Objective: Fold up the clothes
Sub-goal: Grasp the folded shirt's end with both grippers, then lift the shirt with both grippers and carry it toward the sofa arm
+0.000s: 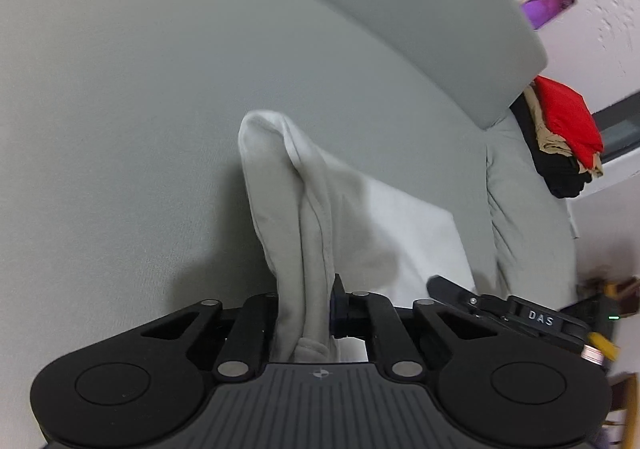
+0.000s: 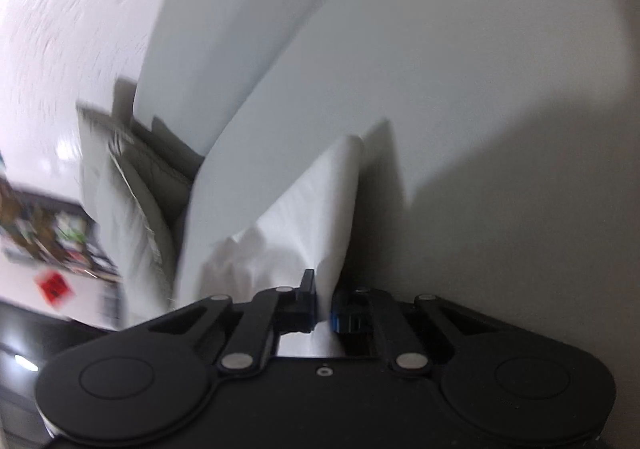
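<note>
Black left gripper (image 1: 306, 305) jaws pinch a bunched edge of the soft white cotton garment (image 1: 320, 205), which trails ahead across the pale grey bed (image 1: 120, 129). Right gripper (image 2: 323, 303) jaws clamp another thin fold. Light, limp cloth; best held at edges.

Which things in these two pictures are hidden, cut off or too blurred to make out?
- Left wrist view: the white garment has its near end hidden behind the left gripper; what kind of garment it is cannot be told.
- Left wrist view: the clothes pile is partly hidden by the cushion.
- Right wrist view: the shelf clutter is motion-blurred.
- Right wrist view: the right gripper hides the cloth's gripped edge.
</note>
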{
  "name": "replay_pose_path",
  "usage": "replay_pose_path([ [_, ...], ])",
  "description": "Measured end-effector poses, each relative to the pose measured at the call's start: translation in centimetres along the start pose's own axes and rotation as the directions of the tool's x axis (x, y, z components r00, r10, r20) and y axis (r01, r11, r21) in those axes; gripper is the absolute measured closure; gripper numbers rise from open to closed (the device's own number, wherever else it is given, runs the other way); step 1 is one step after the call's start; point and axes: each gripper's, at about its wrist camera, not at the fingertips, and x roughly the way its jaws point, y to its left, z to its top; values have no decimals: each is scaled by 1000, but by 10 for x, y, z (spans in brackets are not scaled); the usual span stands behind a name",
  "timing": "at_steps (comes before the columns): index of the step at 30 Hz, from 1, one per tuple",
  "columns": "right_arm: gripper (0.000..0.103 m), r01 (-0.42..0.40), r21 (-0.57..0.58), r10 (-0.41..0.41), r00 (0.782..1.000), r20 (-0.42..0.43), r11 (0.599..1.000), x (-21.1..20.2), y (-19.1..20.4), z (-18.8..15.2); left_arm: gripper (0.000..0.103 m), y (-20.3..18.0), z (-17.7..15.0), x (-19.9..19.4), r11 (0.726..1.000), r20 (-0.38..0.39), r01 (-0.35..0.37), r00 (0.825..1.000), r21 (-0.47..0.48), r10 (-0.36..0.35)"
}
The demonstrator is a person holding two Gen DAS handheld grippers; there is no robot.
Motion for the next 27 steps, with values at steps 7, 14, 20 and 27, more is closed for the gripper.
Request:
replay_pose_path([
  [7, 97, 52, -257, 2, 979, 205, 965, -83, 65, -21, 97, -97, -47, -87, 958, 336, -118, 942, 260, 24],
  [14, 98, 101, -314, 60, 884, 465, 944, -218, 83, -47, 97, -206, -98, -132, 860, 492, -131, 858, 494, -151],
  [20, 98, 163, -212, -2, 797, 604, 963, -320, 51, -63, 96, -268, -109, -113, 820, 351, 96, 871, 564, -343],
  [27, 98, 231, -10, -168, 737, 655, 973, -386, -20, -58, 97, -344, -123, -37, 768, 135, 263, 901, 584, -412],
])
